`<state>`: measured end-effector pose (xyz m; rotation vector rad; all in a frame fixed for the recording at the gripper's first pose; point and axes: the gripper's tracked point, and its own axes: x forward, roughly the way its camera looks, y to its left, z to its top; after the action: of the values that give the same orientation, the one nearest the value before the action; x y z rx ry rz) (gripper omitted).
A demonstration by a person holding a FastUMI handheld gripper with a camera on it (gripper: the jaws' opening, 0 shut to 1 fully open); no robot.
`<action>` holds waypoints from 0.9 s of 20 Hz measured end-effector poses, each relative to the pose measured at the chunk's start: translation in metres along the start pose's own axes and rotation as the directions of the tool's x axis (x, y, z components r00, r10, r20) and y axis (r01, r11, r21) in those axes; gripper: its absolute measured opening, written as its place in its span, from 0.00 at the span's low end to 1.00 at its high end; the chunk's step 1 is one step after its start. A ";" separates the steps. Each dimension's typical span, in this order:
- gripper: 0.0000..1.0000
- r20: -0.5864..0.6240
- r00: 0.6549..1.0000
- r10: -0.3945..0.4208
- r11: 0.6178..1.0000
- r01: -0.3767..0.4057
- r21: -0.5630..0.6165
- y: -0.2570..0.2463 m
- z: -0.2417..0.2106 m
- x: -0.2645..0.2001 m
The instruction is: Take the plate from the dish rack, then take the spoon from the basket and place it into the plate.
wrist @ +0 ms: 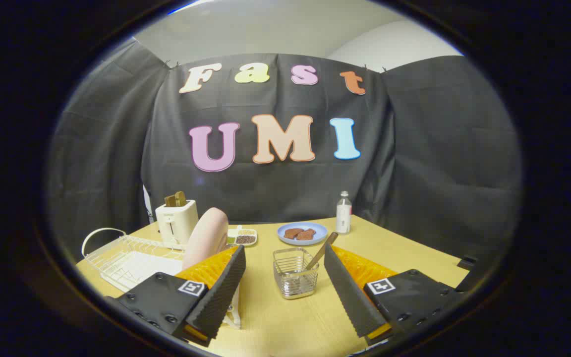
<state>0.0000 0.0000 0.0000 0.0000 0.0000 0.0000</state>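
A pink plate (206, 236) stands on edge in the white wire dish rack (122, 255), just beyond my left finger. A metal wire basket (295, 272) sits on the wooden table between my fingers, a little ahead of them. A spoon with a wooden handle (323, 249) leans out of it toward my right finger. My gripper (284, 255) is open, with nothing between its fingers, and hangs above the table short of both basket and plate.
A white toaster (177, 222) with toast stands behind the rack. Beyond the basket lie a small tray of seeds (243, 237), a blue plate with brown slices (302, 233) and a small bottle (343, 212). The table's right edge (429, 248) runs close by.
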 end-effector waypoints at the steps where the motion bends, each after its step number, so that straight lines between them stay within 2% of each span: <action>1: 1.00 -0.002 1.000 0.001 1.000 -0.001 -0.001 0.000 0.000 0.000; 11: 1.00 0.011 0.999 0.033 0.997 -0.032 -0.066 0.015 -0.002 0.001; 18: 1.00 0.020 0.999 0.031 0.997 -0.030 -0.065 0.016 0.001 -0.002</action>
<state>-0.0022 0.0160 0.0011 -0.0645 -0.0214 0.0307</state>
